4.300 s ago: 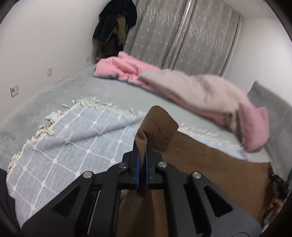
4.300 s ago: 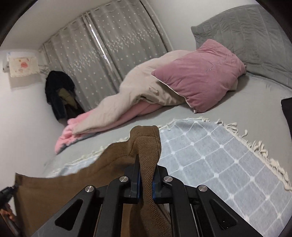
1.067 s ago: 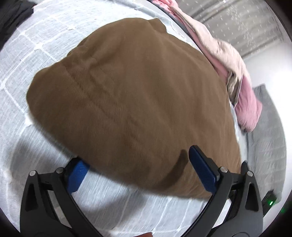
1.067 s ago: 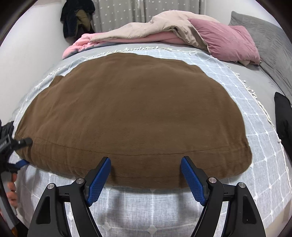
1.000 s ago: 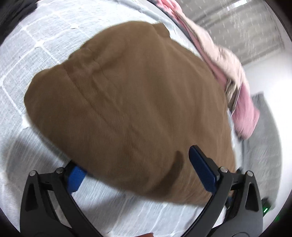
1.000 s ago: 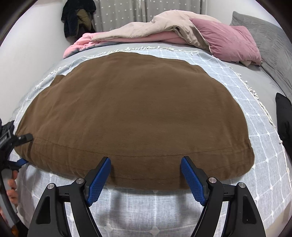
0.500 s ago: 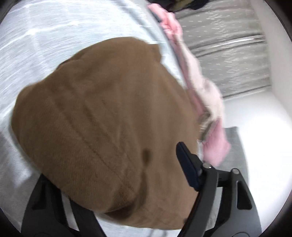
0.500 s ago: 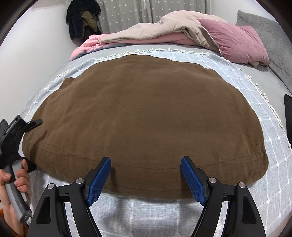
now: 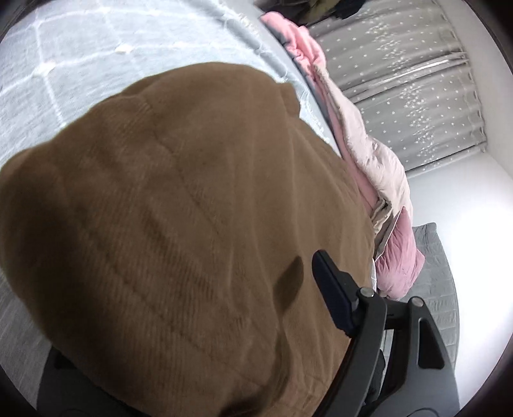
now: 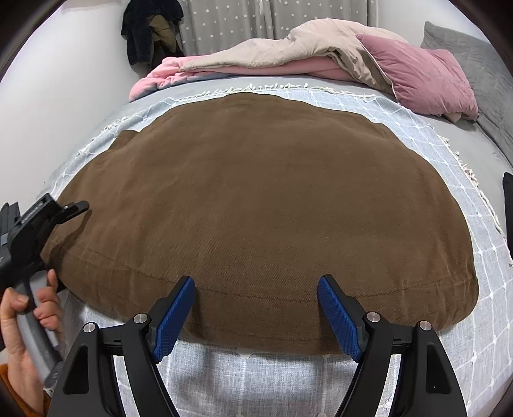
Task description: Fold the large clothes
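The right gripper is nearest, with its two blue pads wide apart and nothing between them. It hangs just over the near hem of the brown cloth. The cloth lies spread out flat on a pale blue checked blanket with a white fringe, which covers the grey bed. On the left side of the right wrist view, a hand holds the handle of the left gripper, which reaches over the left end of the cloth. In the left wrist view only one finger of that gripper shows, above the cloth; the brown cloth covers where the other finger would be, so you cannot tell if it is apart or together. Farther back on the bed lie a pink and beige quilt and a dark pink pillow. Behind them hang grey curtains with little stars, and dark clothes hang by the wall.
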The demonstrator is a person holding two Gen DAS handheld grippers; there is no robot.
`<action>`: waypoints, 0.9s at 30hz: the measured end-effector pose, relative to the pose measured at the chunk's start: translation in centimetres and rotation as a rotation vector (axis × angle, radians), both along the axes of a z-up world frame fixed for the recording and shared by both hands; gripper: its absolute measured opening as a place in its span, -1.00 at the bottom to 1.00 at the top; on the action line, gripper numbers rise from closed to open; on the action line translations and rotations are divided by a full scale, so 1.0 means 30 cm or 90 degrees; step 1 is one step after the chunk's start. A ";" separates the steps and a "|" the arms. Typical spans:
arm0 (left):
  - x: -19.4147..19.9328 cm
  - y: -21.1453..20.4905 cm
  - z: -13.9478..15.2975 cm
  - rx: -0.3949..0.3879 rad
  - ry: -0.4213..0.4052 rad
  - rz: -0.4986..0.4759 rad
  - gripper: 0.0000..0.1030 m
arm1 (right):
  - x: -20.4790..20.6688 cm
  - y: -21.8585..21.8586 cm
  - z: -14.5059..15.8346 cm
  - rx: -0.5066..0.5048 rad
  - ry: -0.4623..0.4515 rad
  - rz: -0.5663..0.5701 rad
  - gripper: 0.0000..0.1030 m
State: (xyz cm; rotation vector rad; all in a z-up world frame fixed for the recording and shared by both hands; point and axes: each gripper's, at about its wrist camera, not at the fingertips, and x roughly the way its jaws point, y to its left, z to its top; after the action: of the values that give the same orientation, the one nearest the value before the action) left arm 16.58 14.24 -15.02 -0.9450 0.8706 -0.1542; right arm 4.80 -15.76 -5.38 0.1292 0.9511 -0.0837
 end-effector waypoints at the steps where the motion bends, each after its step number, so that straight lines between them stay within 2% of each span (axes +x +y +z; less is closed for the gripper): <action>1: -0.003 0.004 0.000 0.002 -0.001 0.005 0.15 | -0.001 0.000 0.002 0.005 -0.005 0.002 0.55; 3: 0.004 0.025 -0.029 -0.022 0.009 0.009 -0.23 | -0.004 -0.006 0.011 0.024 -0.019 0.007 0.55; 4: -0.003 0.048 -0.033 -0.033 0.010 0.014 -0.36 | -0.005 -0.007 0.015 0.032 -0.027 0.009 0.55; 6: -0.020 0.057 -0.012 -0.031 0.008 0.017 -0.48 | -0.009 -0.020 0.027 0.056 -0.043 0.011 0.55; 7: -0.029 0.048 0.022 -0.004 -0.008 0.014 -0.53 | -0.010 -0.025 0.032 0.067 -0.050 0.012 0.55; 10: -0.052 0.007 0.105 0.060 -0.057 0.007 -0.59 | -0.007 -0.045 0.042 0.131 -0.079 0.024 0.55; 12: -0.062 -0.013 0.147 0.086 -0.086 0.000 -0.61 | 0.017 -0.052 0.027 0.186 -0.071 0.040 0.54; 14: -0.085 -0.038 0.207 0.118 -0.132 -0.020 -0.61 | 0.058 -0.052 -0.017 0.238 -0.033 0.062 0.54; 15: -0.090 -0.047 0.226 0.127 -0.146 -0.028 -0.62 | 0.092 -0.051 -0.067 0.258 0.012 0.073 0.52; 17: -0.130 -0.093 0.291 0.171 -0.201 -0.058 -0.63 | 0.117 -0.056 -0.119 0.271 0.034 0.081 0.50; 22: -0.188 -0.235 0.432 0.248 -0.309 -0.116 -0.63 | 0.122 -0.097 -0.126 0.330 0.039 0.090 0.50; 25: -0.217 -0.371 0.518 0.295 -0.366 -0.172 -0.63 | 0.113 -0.181 -0.106 0.415 0.048 0.067 0.49; 27: -0.233 -0.462 0.551 0.325 -0.397 -0.213 -0.63 | 0.086 -0.271 -0.077 0.467 0.024 0.030 0.50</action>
State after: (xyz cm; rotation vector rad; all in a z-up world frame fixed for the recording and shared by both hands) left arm 9.58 0.39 1.52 -0.2331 0.4394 -0.4635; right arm 7.38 -23.91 -7.69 0.7823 0.9857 0.3125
